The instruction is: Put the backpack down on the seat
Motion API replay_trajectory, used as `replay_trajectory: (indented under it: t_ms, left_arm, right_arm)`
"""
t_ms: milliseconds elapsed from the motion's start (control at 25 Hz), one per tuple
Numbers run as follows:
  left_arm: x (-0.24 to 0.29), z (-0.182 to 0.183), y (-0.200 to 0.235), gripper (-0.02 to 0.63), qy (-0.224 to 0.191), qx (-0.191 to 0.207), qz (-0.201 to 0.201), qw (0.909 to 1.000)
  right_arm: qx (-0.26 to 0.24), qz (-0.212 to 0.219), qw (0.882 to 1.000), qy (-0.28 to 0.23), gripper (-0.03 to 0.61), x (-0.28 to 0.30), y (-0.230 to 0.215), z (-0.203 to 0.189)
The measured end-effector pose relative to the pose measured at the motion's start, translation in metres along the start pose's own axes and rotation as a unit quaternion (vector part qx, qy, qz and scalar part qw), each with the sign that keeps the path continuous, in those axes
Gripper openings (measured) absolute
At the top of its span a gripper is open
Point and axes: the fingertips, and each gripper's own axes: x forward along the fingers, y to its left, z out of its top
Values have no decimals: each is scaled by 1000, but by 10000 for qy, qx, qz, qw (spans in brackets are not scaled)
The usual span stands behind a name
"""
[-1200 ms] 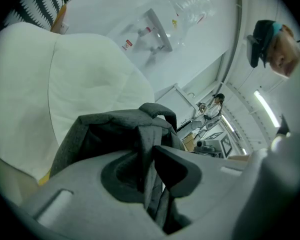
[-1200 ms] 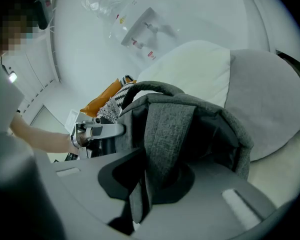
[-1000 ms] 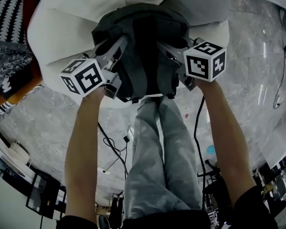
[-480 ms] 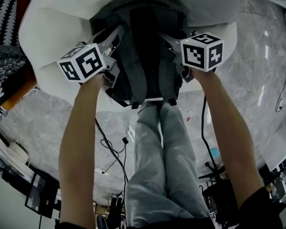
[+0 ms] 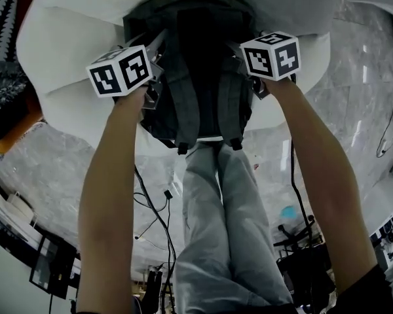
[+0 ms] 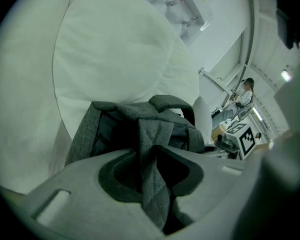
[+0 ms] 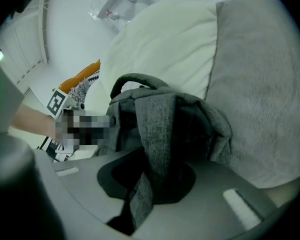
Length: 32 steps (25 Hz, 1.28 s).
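Under everything we see the grey marble floor [image 5: 65,169], and on it stands the wide white seat [image 5: 65,44], with a grey cushion [image 7: 260,84] at its right side. The dark grey backpack [image 5: 203,57] lies on the seat between the white padding and the grey cushion. Its strap side faces us, and its lower end reaches the seat's front edge, above the person's legs [image 5: 216,214]. Our two arms reach to it from both sides. The left strap [image 6: 152,149] runs down between the jaws of the left claw [image 6: 155,184]. These jaws are opening, the strap lies loosely between them, and a dark gap shows beside it, so we call this claw released. The right strap [image 7: 157,129] passes through the right claw [image 7: 150,184], which is clenched on the fabric, although its jaws begin to open a little. The left marker cube [image 5: 120,70] and the right marker cube [image 5: 270,55] stand near the sides of the backpack. The small top handle [image 6: 172,104] stands up as an arch.
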Motion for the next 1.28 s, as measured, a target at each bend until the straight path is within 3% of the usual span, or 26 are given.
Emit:
replay_trajectory:
  t_ms: [240,440,640,800,1120,1280]
  left_arm:
    - [8,-15,14,98,314,298,107,9990]
    - [2,-18,11,109,262,-58,253,9993]
    - [-4,-4,1,121,240,-3,461,9986]
    - [-17,2,-3,146,138,254,777,9966]
    - [-35,5,-13,156,19,216,1143,9932]
    - [-51,-4,-16,156,120,430,1244,9912]
  right_arm:
    - [153,90,9998,46,52,15,-9,-10]
    - [201,94,9997,143,55,14,-2,-10]
    - [226,180,9995,151,81,5,5,2]
    - [91,-197,9996,196,188,-1,1,6]
    - [55,-451,9990,29,206,-18,7,15]
    - [26,-826,9966,11,204,-32,1,13]
